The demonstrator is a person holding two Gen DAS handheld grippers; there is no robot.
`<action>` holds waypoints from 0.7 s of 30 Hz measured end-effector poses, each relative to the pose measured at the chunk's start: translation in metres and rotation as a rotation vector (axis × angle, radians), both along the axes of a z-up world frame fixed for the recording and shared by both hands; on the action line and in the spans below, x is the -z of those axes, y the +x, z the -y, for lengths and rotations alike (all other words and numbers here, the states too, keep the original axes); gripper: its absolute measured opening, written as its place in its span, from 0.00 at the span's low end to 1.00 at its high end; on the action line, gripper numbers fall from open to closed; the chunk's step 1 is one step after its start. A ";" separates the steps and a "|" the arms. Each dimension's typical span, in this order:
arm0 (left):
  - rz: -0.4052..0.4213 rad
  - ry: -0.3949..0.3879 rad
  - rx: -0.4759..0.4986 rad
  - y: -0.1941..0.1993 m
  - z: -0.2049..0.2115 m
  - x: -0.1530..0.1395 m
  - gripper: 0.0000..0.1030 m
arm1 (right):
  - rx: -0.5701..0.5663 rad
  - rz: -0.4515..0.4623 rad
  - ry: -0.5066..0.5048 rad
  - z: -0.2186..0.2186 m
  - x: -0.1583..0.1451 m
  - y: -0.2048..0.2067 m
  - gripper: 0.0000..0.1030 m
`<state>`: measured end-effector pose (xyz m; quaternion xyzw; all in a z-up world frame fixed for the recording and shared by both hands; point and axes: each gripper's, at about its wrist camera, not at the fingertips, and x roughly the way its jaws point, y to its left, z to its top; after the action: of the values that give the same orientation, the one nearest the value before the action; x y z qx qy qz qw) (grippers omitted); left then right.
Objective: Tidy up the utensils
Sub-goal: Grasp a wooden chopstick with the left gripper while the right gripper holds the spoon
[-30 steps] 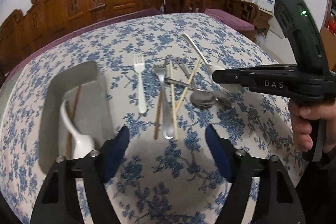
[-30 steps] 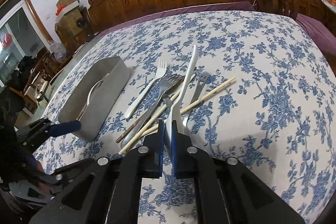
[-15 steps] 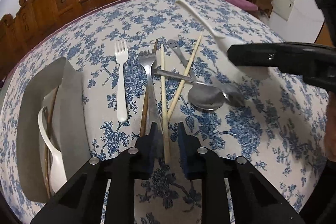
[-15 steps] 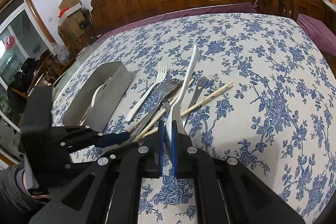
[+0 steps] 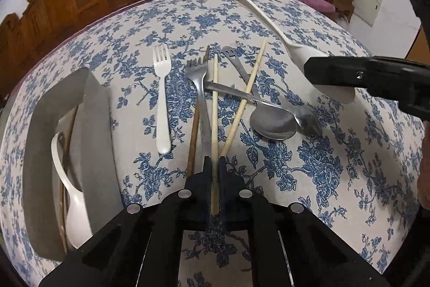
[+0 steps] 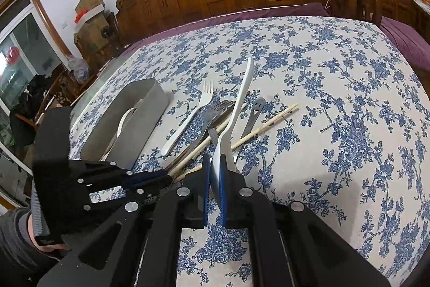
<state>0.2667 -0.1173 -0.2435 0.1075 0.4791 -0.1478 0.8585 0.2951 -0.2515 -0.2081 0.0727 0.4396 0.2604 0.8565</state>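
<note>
We see our left gripper clamped on a pale chopstick at lower centre, our right gripper clamped on the white spoon, the grey tray at left, bare tablecloth at right.

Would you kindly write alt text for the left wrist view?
The left tool is shut on a pale wooden chopstick in a utensil pile on a blue floral tablecloth; the right tool grips a white plastic spoon, and a grey tray sits left.
</note>
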 end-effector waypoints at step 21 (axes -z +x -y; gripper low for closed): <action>0.156 -0.076 -0.053 -0.025 -0.030 -0.068 0.04 | -0.019 0.012 -0.004 -0.008 -0.001 -0.003 0.07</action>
<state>0.2416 -0.0872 -0.1754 0.0732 0.4076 -0.1345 0.9002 0.2919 -0.2439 -0.2075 0.0650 0.4357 0.2682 0.8567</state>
